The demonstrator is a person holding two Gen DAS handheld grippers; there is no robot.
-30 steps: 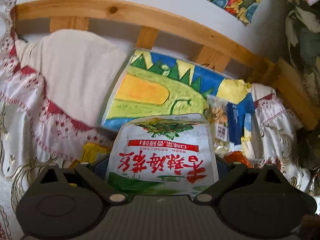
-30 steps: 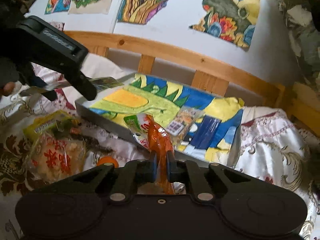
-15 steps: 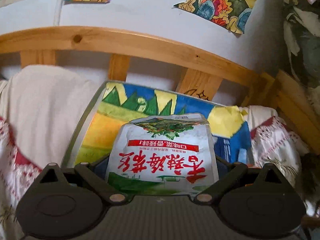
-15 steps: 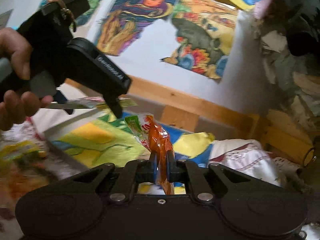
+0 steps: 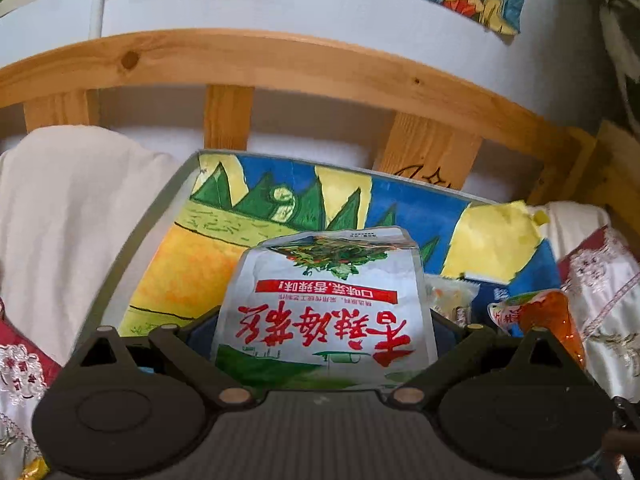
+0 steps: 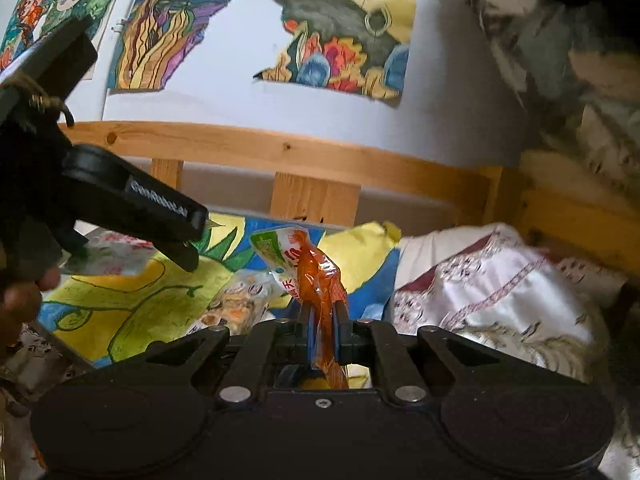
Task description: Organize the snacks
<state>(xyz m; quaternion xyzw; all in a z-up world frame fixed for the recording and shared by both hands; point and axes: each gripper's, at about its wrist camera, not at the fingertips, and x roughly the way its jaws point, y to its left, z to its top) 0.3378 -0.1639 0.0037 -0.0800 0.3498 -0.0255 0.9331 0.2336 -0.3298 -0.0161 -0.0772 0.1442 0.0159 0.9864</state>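
Observation:
My left gripper [image 5: 324,332] is shut on a white snack bag [image 5: 324,300] with red lettering, which lies flat between its fingers above a tray [image 5: 160,216] lined with a colourful painting. In the right wrist view the left gripper [image 6: 188,256] hangs at the left over that tray [image 6: 132,312], with the white bag [image 6: 112,256] under it. My right gripper [image 6: 323,320] is shut on an orange snack packet [image 6: 320,276], pinched upright between its pads. The same orange packet [image 5: 548,320] shows at the lower right of the left wrist view. Other snack packets [image 6: 240,300] lie in the tray.
A wooden bed rail [image 5: 280,64] with slats runs behind the tray, and a white wall with paintings [image 6: 344,40] rises above it. Embroidered cloth [image 6: 500,280] lies to the right and a pale cushion [image 5: 72,200] to the left. A hand [image 6: 20,300] grips the left tool.
Both grippers have moved over the tray with their packets still held. The loose snacks on the cloth have left both views, and the orange packet has come into the left wrist view.

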